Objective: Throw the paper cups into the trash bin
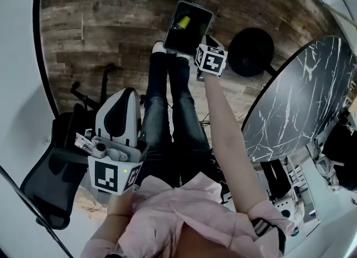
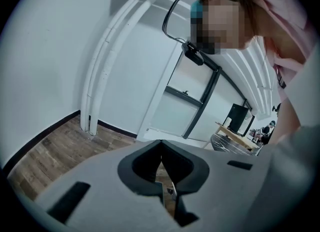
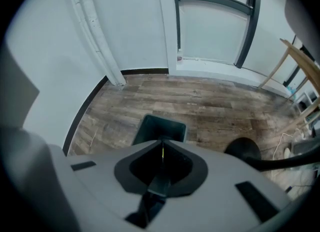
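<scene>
A dark trash bin [image 1: 187,25] stands on the wooden floor just past the person's feet, with a yellow object [image 1: 184,22] inside that may be a paper cup. My right gripper [image 1: 202,50] is stretched out over the bin's near edge. In the right gripper view its jaws are shut with nothing between them [image 3: 162,143], and the bin [image 3: 160,128] lies just beyond. My left gripper [image 1: 128,92] is held close to the body at the lower left. Its jaws [image 2: 161,156] are also shut and empty, aimed at a white wall.
A round black marble table [image 1: 301,101] stands at the right, with a black round base [image 1: 251,50] on the floor by the bin. A black office chair [image 1: 50,179] is at the lower left. White walls curve round the wooden floor [image 3: 210,100].
</scene>
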Demonstrator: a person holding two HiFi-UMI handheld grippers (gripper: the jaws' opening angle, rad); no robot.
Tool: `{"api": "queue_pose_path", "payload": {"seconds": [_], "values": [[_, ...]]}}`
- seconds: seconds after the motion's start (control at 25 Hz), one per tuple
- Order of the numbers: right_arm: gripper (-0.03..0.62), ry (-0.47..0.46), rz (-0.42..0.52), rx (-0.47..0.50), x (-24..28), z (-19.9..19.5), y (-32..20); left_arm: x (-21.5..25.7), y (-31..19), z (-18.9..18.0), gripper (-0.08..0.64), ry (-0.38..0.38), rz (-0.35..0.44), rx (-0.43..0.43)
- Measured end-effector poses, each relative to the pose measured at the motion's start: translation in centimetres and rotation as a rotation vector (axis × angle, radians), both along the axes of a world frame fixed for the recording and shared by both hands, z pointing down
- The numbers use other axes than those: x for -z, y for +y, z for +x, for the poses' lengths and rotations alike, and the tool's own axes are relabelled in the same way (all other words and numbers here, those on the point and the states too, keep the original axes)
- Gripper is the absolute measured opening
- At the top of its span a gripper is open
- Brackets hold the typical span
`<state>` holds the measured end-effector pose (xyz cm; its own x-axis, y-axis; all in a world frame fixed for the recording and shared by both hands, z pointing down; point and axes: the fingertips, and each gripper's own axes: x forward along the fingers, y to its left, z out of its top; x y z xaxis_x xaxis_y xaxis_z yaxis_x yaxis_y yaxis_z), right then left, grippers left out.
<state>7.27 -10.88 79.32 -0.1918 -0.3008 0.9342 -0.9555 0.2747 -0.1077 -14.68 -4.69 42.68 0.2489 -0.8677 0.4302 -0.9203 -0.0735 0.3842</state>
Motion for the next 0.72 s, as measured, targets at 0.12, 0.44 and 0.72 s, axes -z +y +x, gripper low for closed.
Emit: {"api": "queue_pose_path", "payload": {"seconds": [0.12, 0.44, 0.72], "values": [[0.032, -0.003, 0.008, 0.001, -0.04, 0.12, -0.32, -0.3, 0.31, 0.51, 0.015, 0.009, -0.006, 0.001], [0.034, 0.003, 0.014, 0.009, 0.11, -0.03, 0.02, -0.03, 0.71, 0.32, 0.015, 0.005, 0.0, 0.006], [0.032, 0.002, 0.023, 0.01, 0.52, -0.4, 0.06, 0.25, 0.8, 0.04, 0.015, 0.001, 0.006, 0.004]]}}
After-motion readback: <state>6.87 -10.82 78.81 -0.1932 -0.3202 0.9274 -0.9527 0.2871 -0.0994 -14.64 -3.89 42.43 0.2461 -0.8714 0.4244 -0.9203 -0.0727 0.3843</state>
